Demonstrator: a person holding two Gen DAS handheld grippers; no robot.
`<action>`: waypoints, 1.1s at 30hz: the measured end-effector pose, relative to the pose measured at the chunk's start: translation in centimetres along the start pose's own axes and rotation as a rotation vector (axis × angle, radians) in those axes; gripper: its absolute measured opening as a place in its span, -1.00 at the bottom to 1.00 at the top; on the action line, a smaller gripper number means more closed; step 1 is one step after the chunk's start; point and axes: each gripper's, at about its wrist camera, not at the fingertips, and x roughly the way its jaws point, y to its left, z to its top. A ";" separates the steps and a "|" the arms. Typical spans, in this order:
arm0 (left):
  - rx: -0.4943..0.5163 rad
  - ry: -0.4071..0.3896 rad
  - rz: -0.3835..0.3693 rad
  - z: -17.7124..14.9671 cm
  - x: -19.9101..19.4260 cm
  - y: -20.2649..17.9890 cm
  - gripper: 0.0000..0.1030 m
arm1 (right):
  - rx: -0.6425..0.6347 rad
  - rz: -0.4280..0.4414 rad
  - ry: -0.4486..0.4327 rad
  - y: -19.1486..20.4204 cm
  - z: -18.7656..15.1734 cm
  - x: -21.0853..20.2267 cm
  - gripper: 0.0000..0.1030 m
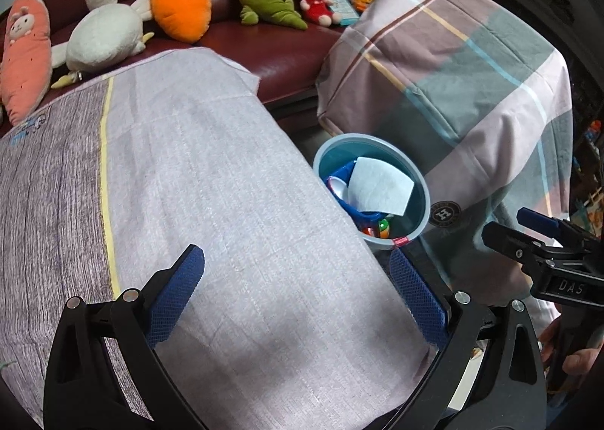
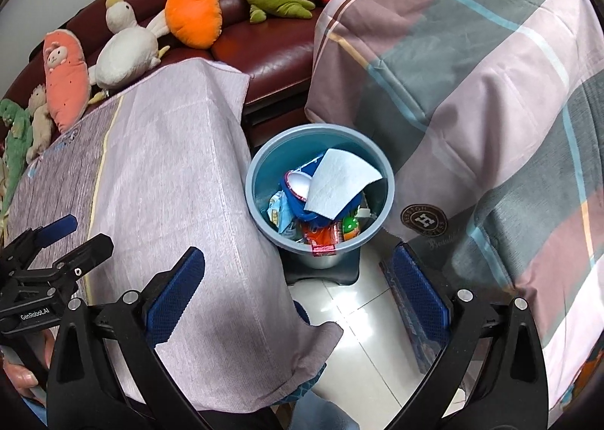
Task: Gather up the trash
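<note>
A: Both tools, left [image 1: 296, 292] and right [image 2: 298, 292], hang spread and empty?
B: Yes. The tissue [image 2: 339, 181] lies atop the bin [image 2: 264, 165], light and limp; pinch a free corner.

Blue bin [image 2: 264, 165] holding white tissue [image 2: 339, 181], wrappers [image 2: 321, 233]

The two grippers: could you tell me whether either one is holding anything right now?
Nothing is held. The left gripper and the right gripper are both open and empty; the paper sheet already lies in the bin.
</note>
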 end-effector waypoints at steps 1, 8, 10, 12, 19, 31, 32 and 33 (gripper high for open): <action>-0.004 0.001 0.002 -0.1 0.0 0.1 0.92 | -0.003 -0.002 0.000 0.1 0.0 0.1 0.86; -0.008 -0.007 0.016 -0.4 0.5 0.4 0.92 | -0.009 -0.006 0.004 0.2 0.0 0.6 0.86; -0.006 -0.007 0.025 -0.5 0.7 0.5 0.92 | -0.010 -0.008 0.004 0.2 0.0 0.7 0.86; 0.000 -0.004 0.033 -0.6 0.8 0.4 0.92 | -0.017 -0.021 0.001 0.2 0.0 1.0 0.86; 0.023 0.000 0.060 -1.1 1.3 0.2 0.92 | -0.012 -0.020 0.013 0.2 0.3 1.9 0.86; 0.020 0.028 0.076 -1.2 2.5 1.0 0.92 | -0.001 -0.021 0.049 0.3 0.4 3.9 0.86; 0.018 0.032 0.076 -1.2 2.6 1.1 0.92 | -0.002 -0.022 0.051 0.3 0.4 4.0 0.86; 0.016 0.037 0.077 -1.3 2.8 1.2 0.92 | -0.003 -0.022 0.053 0.3 0.5 4.1 0.86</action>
